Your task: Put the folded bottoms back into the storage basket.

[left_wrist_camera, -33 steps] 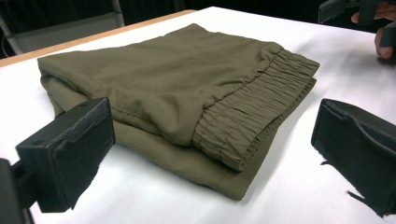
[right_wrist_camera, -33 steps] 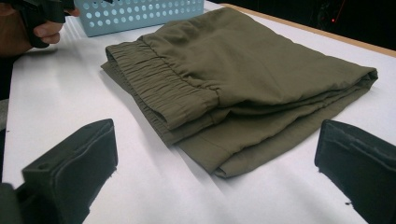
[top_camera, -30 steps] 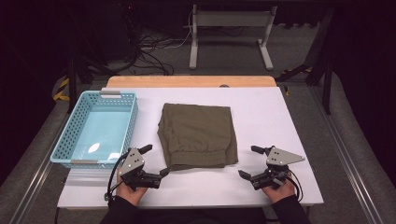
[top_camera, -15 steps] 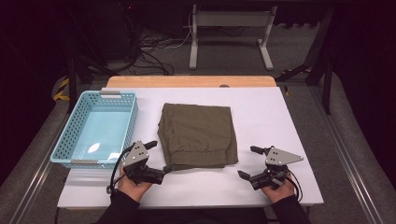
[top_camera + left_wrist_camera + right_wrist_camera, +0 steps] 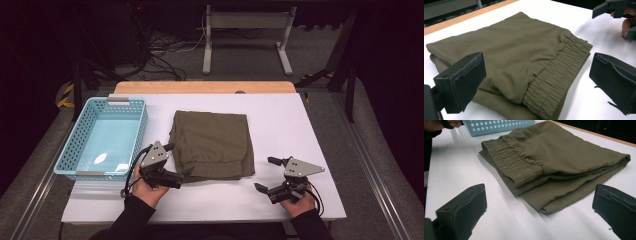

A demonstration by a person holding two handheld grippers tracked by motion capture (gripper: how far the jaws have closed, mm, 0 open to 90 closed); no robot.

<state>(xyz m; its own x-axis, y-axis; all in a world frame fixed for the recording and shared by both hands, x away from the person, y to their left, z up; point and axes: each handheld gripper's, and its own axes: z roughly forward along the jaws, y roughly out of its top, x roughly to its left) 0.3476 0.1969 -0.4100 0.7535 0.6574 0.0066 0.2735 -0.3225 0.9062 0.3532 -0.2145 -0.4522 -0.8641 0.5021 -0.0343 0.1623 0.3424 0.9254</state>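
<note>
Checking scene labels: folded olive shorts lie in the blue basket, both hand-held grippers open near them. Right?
Not quite. The shorts lie on the white table, beside the blue basket, not in it; the high view shows the basket empty. The rest holds: the left hand-held gripper and the right hand-held gripper are both open near the shorts.

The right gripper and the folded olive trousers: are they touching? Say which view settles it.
Apart. In the high view, bare white table separates the right gripper from the folded olive trousers; the right gripper view shows its open jaws short of the cloth.
</note>
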